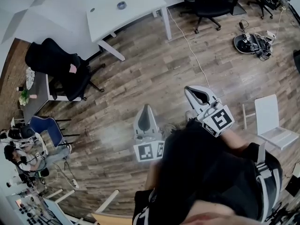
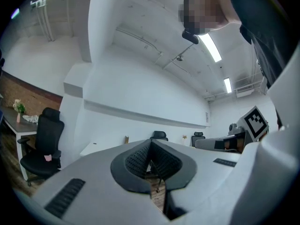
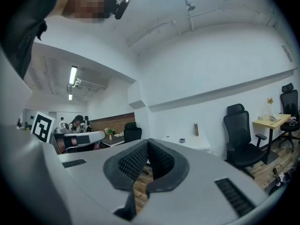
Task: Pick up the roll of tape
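Both claws are level, out over the wooden floor. Your left claw is pinched fully together, ribbed pads meeting with nothing between them. Your right claw, just beside it, is closed the same way and empty too. The roll of tape is nowhere near either one. It lies flat on the white tabletop, well ahead of the left claw and a little to its left, with a wide stretch of floor between. From the right claw's own camera, the tape shows as a small dark ring on that tabletop, far beyond the closed tips and slightly to their right. A black office chair stands further right of it.
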